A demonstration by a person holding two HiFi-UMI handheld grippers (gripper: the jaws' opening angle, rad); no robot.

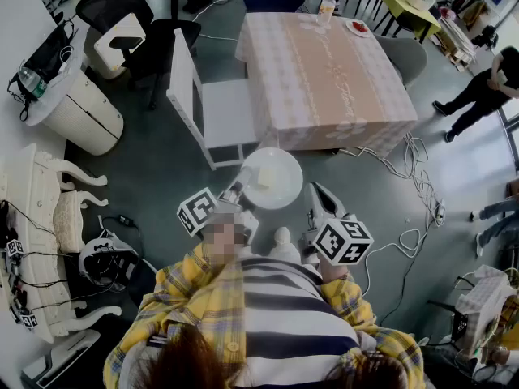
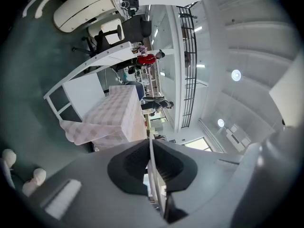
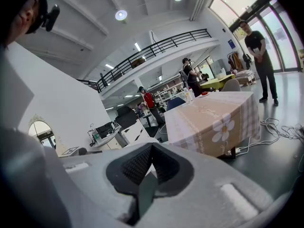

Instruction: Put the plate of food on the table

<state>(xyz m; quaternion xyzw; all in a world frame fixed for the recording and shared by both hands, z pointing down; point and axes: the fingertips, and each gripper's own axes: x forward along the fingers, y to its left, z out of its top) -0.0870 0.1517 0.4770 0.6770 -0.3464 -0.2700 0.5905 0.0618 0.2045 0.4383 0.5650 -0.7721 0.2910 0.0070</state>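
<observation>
A white plate (image 1: pixel 274 177) with a pale piece of food on it hangs above the grey floor, in front of the person's chest. My left gripper (image 1: pixel 245 178) is shut on its left rim; in the left gripper view the rim shows as a thin white edge (image 2: pixel 156 177) pinched between the dark pads of the left gripper (image 2: pixel 150 144). My right gripper (image 1: pixel 315 190) points up just right of the plate, apart from it, and the right gripper (image 3: pixel 151 148) has its jaws shut on nothing. The table (image 1: pixel 324 71) with a pink checked cloth stands ahead, table (image 2: pixel 114 113), table (image 3: pixel 213 118).
A white chair (image 1: pixel 212 108) stands at the table's left side, between me and it. A bottle (image 1: pixel 327 5) and a red dish (image 1: pixel 358 27) sit at the table's far edge. Cables (image 1: pixel 418 177) trail on the floor at right. A person (image 1: pixel 486 83) stands at far right.
</observation>
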